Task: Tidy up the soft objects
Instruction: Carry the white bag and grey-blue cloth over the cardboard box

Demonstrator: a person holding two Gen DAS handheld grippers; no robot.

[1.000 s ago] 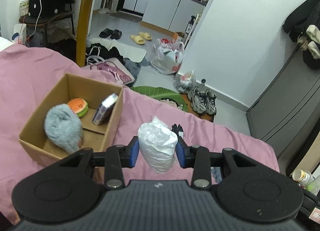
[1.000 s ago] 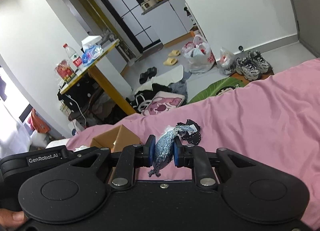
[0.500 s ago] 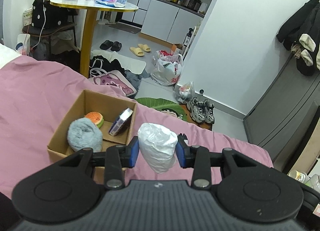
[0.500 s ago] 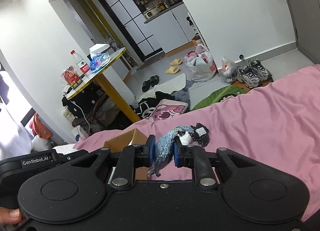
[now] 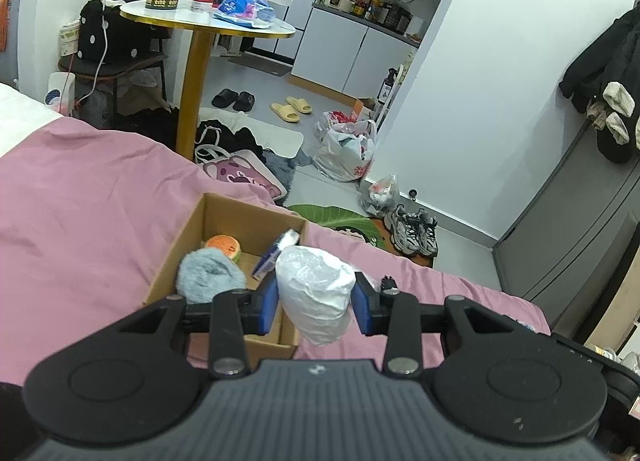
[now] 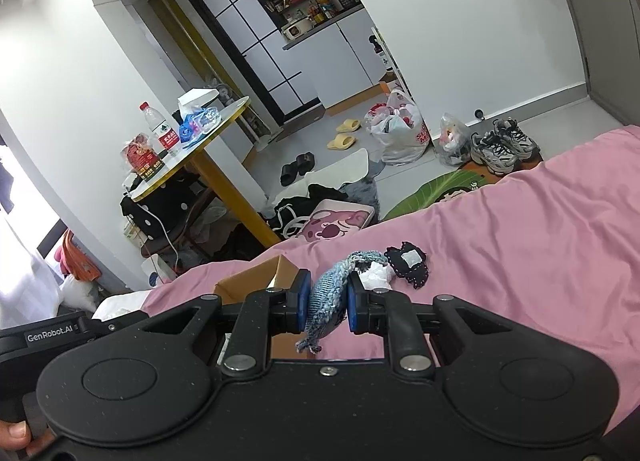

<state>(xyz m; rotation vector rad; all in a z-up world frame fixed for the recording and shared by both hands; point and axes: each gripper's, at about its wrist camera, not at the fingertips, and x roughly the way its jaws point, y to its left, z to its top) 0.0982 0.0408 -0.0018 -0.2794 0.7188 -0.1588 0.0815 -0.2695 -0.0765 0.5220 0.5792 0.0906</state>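
My left gripper (image 5: 315,303) is shut on a white crumpled plastic bundle (image 5: 315,290), held in the air near the right front corner of an open cardboard box (image 5: 192,229). Inside the box lie a grey fluffy ball (image 5: 210,275), an orange and green plush toy (image 5: 224,246) and a small blue and silver packet (image 5: 276,253). My right gripper (image 6: 325,302) is shut on a blue knitted cloth (image 6: 326,291), whose frayed end hangs below the pads. A black lacy piece (image 6: 408,263) and a bit of white plastic (image 6: 376,277) lie on the pink bedsheet (image 6: 540,221) just beyond it. The box corner (image 6: 256,281) shows to the left.
The pink bed ends at a floor strewn with a pink bag (image 5: 240,175), plastic bags (image 5: 346,149), sneakers (image 5: 414,231) and slippers (image 5: 290,109). A round yellow-legged table (image 5: 208,21) with a bottle stands beyond the bed. A grey wardrobe (image 5: 580,221) is on the right.
In the left wrist view the box has slid right and toward the fingers as the gripper with the white bundle moved over and rose. The right gripper lifted slightly with the blue cloth.
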